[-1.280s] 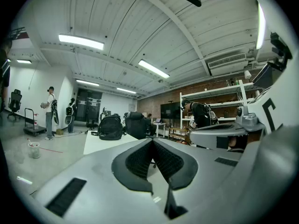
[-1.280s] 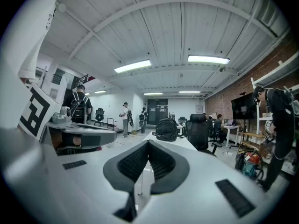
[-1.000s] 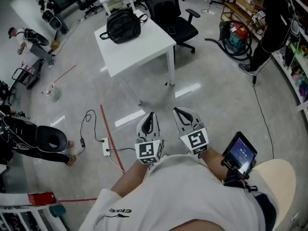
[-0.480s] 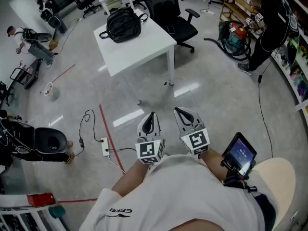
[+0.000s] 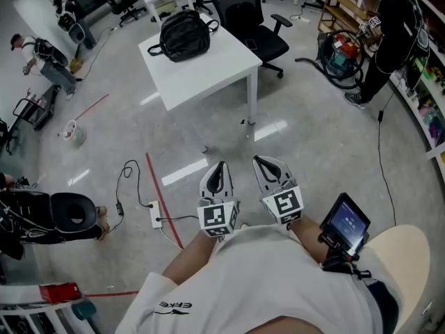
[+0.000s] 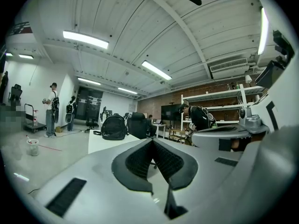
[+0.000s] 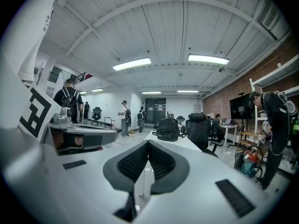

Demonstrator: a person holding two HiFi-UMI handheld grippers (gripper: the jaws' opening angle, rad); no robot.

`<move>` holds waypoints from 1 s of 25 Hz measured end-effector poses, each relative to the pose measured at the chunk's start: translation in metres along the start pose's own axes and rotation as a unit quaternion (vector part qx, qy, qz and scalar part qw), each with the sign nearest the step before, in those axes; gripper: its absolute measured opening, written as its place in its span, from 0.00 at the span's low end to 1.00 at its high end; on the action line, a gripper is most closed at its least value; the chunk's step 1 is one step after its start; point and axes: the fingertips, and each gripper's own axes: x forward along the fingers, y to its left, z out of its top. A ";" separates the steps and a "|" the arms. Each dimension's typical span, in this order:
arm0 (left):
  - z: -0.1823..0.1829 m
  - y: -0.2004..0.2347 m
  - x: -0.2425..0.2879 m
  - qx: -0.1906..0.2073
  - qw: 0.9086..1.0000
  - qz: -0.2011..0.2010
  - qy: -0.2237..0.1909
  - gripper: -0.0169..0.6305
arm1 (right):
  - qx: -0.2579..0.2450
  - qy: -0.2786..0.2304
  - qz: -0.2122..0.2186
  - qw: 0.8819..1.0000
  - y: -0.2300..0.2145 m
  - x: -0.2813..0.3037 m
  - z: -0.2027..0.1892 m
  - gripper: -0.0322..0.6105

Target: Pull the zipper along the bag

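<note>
Seen from above, a person in a white shirt [image 5: 264,284] holds two grey grippers out over a shiny grey floor [image 5: 313,138]. Their arms are mostly hidden under the shirt and the lower frame edge cuts off the body.

The left gripper [image 5: 221,165] and the right gripper [image 5: 259,161] sit side by side, each with a square-marker cube at its base. The left gripper view [image 6: 152,141] shows its ribbed black jaws meeting at the tips with nothing between them. The right gripper view [image 7: 148,142] shows the same: jaws closed together and empty.

The black bag [image 5: 184,35] stands at the far end of a white bench [image 5: 208,72], well apart from both grippers, with open floor between. It is small and dark in every view, so its zipper cannot be made out. In the left gripper view the bag [image 6: 114,127] appears just above the jaws. In the right gripper view [image 7: 168,129] it also sits just above the jaws.

A black office chair [image 5: 254,30] stands just beside the bench. A person in dark clothes [image 5: 396,26] is partly cut off at the right edge. A small screen [image 5: 345,221] shows near the wearer's right arm.
</note>
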 end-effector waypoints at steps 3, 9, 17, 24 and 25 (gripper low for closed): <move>-0.001 0.016 -0.008 0.000 1.000 0.002 0.000 0.03 | -0.002 0.000 -0.002 1.000 0.015 0.007 0.003 0.05; -0.023 0.043 0.018 -0.003 1.000 0.008 0.010 0.03 | -0.008 0.009 0.002 1.000 0.010 0.049 -0.015 0.05; -0.006 0.067 0.026 0.006 1.000 0.028 0.009 0.03 | -0.012 0.003 0.017 1.000 0.014 0.074 0.005 0.05; 0.011 0.082 0.066 0.018 0.998 0.053 0.013 0.03 | -0.015 -0.004 0.041 0.999 -0.011 0.113 0.024 0.05; 0.011 0.082 0.082 0.020 0.998 0.057 0.013 0.03 | -0.015 -0.006 0.046 0.999 -0.023 0.122 0.023 0.05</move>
